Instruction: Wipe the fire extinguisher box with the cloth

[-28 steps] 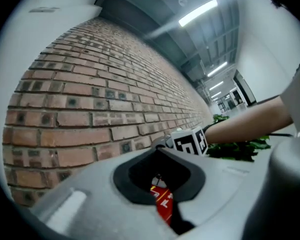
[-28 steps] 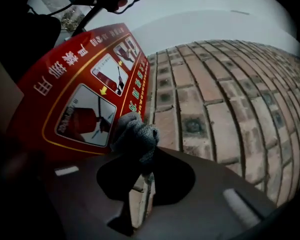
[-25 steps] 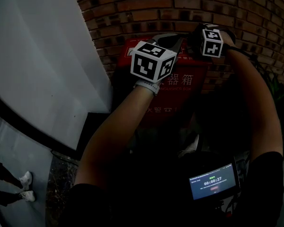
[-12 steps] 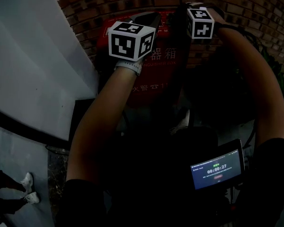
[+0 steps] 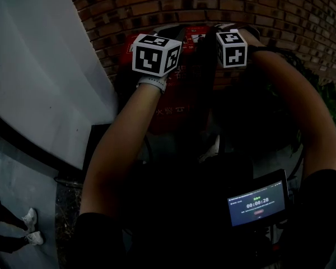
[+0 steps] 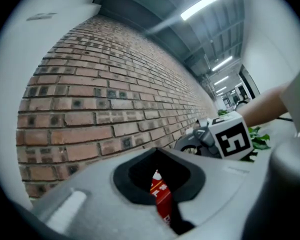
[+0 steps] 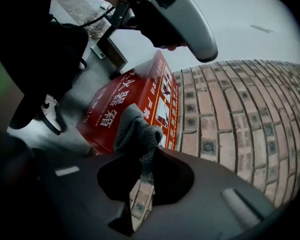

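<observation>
**Right gripper (image 7: 140,176) clamped on the cloth (image 7: 135,131), at the top edge of the fire extinguisher box (image 7: 115,104)**
Only a thin tail of cloth is pinched, so drag on the box or on the brick wall (image 7: 230,114) behind it may pull the cloth free. The left gripper (image 6: 157,186), closed and empty, is above the box. A second earlier the right gripper was higher; it is now level with the left.

Indoor corridor of a public or commercial building. Evidence: long brick wall (image 6: 115,99); exposed ceiling (image 6: 140,11) with strip lights (image 6: 200,5); red fire extinguisher box (image 7: 125,109) against the wall; green plants (image 6: 257,141) farther along.
</observation>
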